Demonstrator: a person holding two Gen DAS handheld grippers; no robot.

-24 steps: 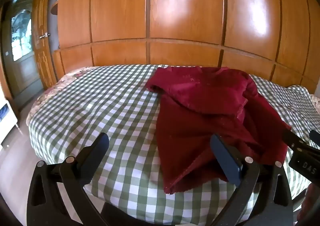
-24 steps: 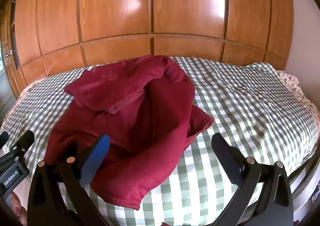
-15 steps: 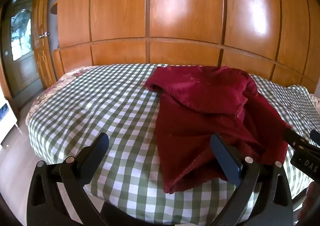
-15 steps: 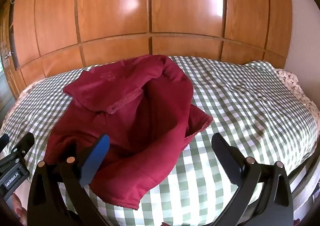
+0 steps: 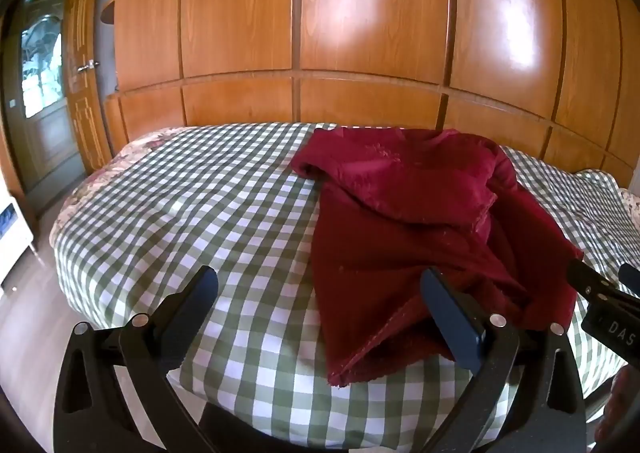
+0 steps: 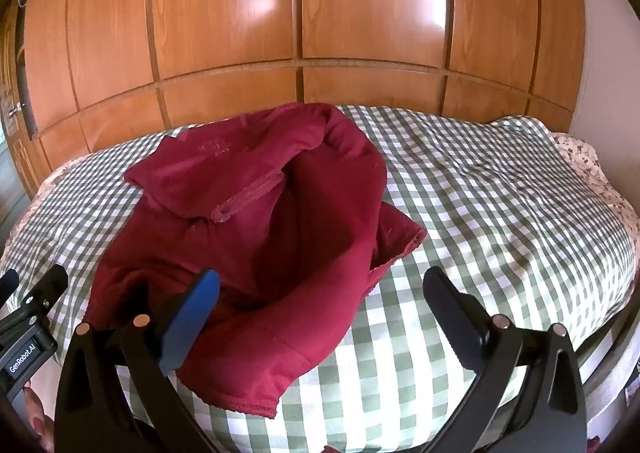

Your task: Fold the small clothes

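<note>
A dark red garment (image 5: 404, 221) (image 6: 256, 221) lies crumpled on a bed with a green-and-white checked cover (image 5: 192, 213) (image 6: 500, 213). My left gripper (image 5: 320, 293) hovers wide open over the garment's near left hem, with nothing pressed between its fingers. My right gripper (image 6: 320, 293) is also wide open, above the garment's near right corner. Each gripper shows at the edge of the other's view: the right gripper (image 5: 600, 293) and the left gripper (image 6: 32, 305). Both stand at the bed's near edge.
A wall of glossy wooden cabinet doors (image 5: 360, 33) rises behind the bed. A door with a glass pane (image 5: 40, 73) stands at the far left. A floral sheet edge (image 6: 580, 157) shows at the bed's right side. Bare floor (image 5: 24, 301) lies left of the bed.
Both views have shifted very slightly; the garment lies as before. Both grippers stay open.
</note>
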